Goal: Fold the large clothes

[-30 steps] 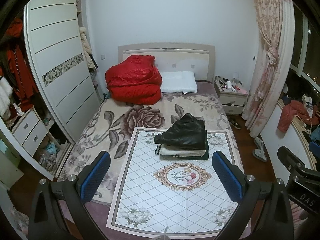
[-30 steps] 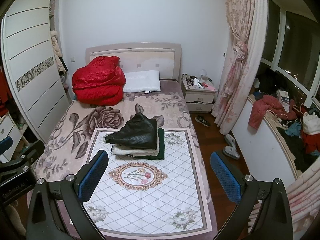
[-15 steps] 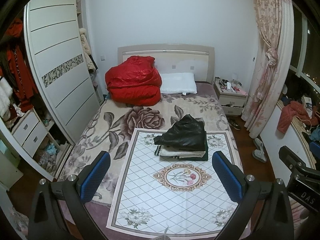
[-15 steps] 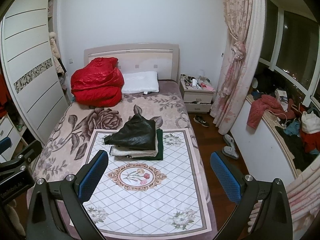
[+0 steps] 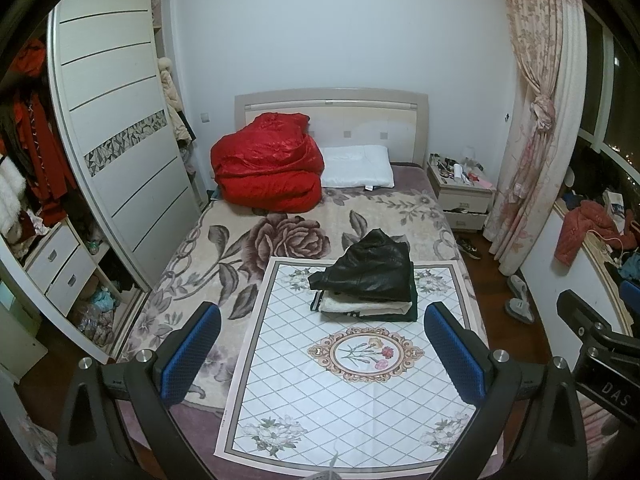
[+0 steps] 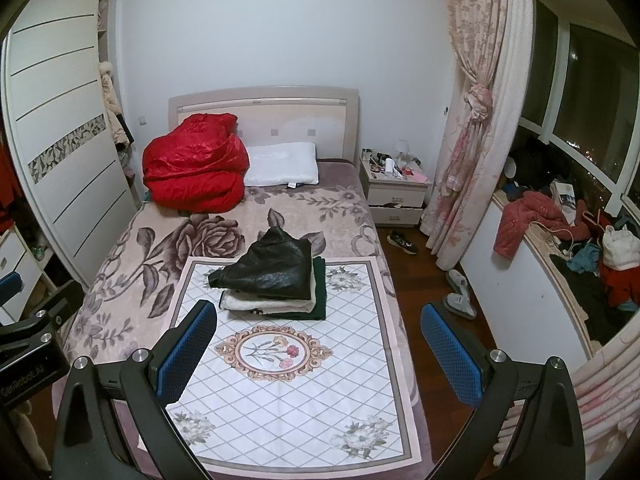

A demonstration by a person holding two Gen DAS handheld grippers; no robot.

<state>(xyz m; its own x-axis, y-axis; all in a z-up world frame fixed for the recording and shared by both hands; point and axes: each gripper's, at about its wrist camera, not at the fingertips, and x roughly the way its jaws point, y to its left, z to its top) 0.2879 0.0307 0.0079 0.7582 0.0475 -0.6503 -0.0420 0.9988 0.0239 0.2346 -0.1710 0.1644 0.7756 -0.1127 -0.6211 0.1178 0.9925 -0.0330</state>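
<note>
Both tongs, left (image 5: 322,344) and right (image 6: 318,344), hung apart and empty above the bed (image 5: 224,240); folded stack (image 5: 366,284) seemingly finished, another garment needed.

**Small camera drift, scene untouched**

Left gripper (image 5: 322,354) view: whole scene sits slightly lower in frame than 1.0 s ago. The headboard (image 5: 331,104) top edge has dropped a little, and so has the folded clothes pile (image 5: 366,280), now closer to the blue pads. The right gripper's body (image 5: 600,364) at the right edge also sits a bit lower.

Right gripper (image 6: 318,350) view: bed contents have slid slightly left. The red quilt (image 6: 196,164) and the pile (image 6: 272,280) are both nearer the left edge, and the curtain (image 6: 476,120) has shifted left too. The view has turned a touch rightward.
</note>
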